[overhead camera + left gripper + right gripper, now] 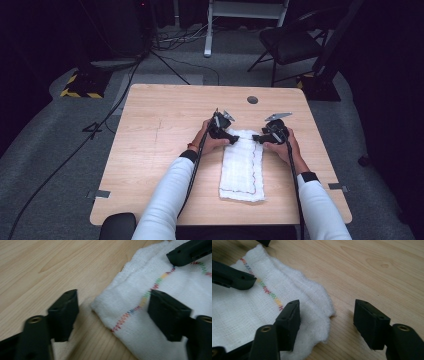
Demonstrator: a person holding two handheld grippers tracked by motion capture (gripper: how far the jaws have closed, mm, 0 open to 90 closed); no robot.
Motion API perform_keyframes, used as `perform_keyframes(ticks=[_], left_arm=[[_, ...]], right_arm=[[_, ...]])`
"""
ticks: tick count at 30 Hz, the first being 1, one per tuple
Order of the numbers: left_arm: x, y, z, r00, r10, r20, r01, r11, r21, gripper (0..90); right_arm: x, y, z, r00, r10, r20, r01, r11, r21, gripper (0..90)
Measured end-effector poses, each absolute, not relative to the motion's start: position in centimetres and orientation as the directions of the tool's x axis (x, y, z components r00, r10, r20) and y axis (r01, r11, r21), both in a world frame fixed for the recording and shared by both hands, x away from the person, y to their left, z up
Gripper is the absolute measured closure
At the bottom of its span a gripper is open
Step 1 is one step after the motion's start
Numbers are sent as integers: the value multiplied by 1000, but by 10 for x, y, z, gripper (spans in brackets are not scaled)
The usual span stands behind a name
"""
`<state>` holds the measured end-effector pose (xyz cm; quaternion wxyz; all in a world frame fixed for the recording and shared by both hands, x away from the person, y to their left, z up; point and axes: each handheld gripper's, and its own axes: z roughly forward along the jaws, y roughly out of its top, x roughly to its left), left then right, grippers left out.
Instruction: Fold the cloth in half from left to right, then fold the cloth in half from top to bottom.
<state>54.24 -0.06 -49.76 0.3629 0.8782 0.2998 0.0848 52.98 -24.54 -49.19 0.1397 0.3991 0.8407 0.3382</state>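
A white folded towel [242, 170] with a coloured zigzag seam lies lengthwise on the wooden table [160, 150], right of centre. My left gripper [233, 140] is at the towel's far left corner and my right gripper [256, 138] at its far right corner. In the left gripper view the gripper [112, 315] is open, its jaws standing either side of the towel [135, 290] corner. In the right gripper view the gripper [329, 325] is open too, one jaw over the towel [242, 310], the other over bare wood. Each view shows the other gripper's jaw farther off.
A round grommet hole [252, 99] sits near the table's far edge. Beyond the table stand a dark folding chair [290, 45] and a black-and-yellow striped base [80, 85], with cables on the grey floor. Bare wood spreads to the towel's left.
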Motion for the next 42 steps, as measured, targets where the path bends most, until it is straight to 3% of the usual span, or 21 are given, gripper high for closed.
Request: perform_keyframes(ticks=[4,7,12,20,42], left_arm=[[542,0,-495,843,531,-89,438,-580,687,485],[543,-1,-493,857,504,-102,433,-599,674,607],[547,-4,-490,866,490,-104,428,-616,662,737],[553,-2,-486,836,547,-40,423,-596,683,797],[563,14,-445,809,587,42,376,-571,730,799]], right_arm=[[527,-242,-490,-669,741,52,570,467,676,612],[526,-240,-488,-688,723,64,567,480,670,723],[525,-233,-485,-705,708,20,544,523,656,811],[527,-216,-482,-690,717,-97,491,562,666,831],[535,-204,-443,-660,734,-158,378,507,775,841]])
